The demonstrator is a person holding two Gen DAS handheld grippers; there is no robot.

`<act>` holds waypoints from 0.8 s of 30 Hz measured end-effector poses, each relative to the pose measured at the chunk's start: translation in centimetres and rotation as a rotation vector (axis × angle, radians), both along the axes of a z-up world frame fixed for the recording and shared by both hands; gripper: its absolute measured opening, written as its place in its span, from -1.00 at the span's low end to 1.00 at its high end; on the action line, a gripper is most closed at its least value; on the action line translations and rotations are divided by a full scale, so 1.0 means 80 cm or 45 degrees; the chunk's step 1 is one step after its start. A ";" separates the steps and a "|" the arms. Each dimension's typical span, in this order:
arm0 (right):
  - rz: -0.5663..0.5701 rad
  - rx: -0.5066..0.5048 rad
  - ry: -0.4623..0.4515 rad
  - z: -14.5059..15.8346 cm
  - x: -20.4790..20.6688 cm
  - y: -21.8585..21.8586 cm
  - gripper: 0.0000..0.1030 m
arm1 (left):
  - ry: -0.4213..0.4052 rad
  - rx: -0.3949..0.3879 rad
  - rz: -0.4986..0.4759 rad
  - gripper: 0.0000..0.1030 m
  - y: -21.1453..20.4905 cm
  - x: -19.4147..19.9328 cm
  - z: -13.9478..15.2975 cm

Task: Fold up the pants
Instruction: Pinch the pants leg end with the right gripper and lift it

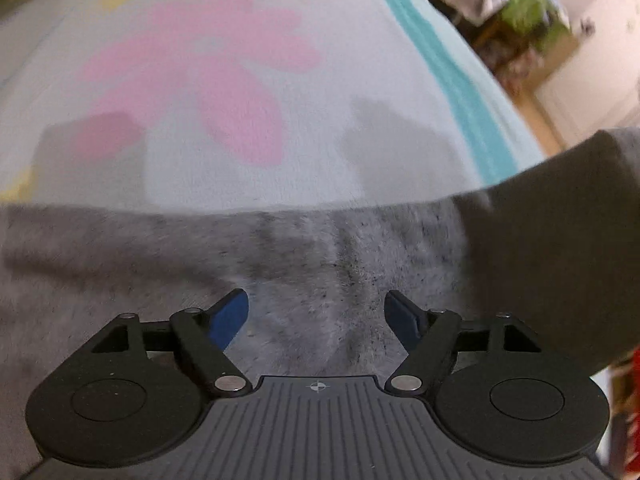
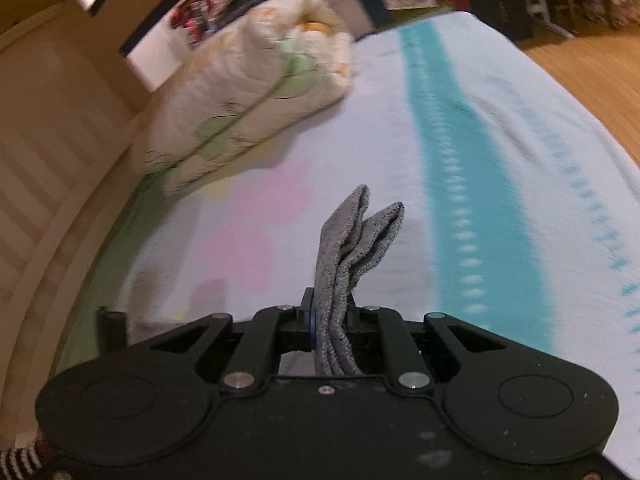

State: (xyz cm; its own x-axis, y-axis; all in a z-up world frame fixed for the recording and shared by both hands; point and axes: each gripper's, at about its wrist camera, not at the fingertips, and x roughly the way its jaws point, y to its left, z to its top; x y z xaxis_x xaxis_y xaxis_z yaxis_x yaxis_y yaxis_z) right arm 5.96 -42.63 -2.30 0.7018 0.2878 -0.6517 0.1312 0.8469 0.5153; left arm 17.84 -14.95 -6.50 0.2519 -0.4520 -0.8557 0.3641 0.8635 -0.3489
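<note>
Right tool [image 2: 330, 320] pinches grey pants [image 2: 352, 240]; left tool [image 1: 316, 316] gapes above them, bedding roll [image 2: 248, 92] beyond.

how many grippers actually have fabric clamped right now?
1. The right gripper is shut on a bunched edge of the grey pants, lifted off the bed. The left gripper is open above the pants, gripping nothing.

Floral bedsheet [image 2: 500, 128]; rolled quilt [image 2: 248, 92]
</note>
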 end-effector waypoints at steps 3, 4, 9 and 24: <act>0.064 0.042 -0.029 0.026 0.009 0.044 -0.76 | -0.020 -0.027 0.037 0.42 0.043 -0.006 0.012; 0.081 0.058 -0.030 0.030 0.013 0.060 -0.76 | -0.026 -0.034 0.056 0.42 0.061 -0.008 0.015; 0.201 0.080 -0.047 0.036 0.039 0.167 -0.76 | -0.036 -0.044 0.182 0.42 0.142 -0.015 0.025; 0.304 -0.013 0.044 -0.095 0.051 0.373 0.19 | -0.094 -0.032 0.394 0.42 0.265 -0.021 0.065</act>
State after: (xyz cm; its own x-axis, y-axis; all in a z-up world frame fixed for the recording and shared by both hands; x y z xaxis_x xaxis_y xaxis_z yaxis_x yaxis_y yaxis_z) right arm 10.00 -12.82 -9.92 0.5916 0.4365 -0.6778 -0.0563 0.8610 0.5054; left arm 16.18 6.23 -1.30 0.4417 -0.3648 -0.8197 0.1105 0.9288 -0.3538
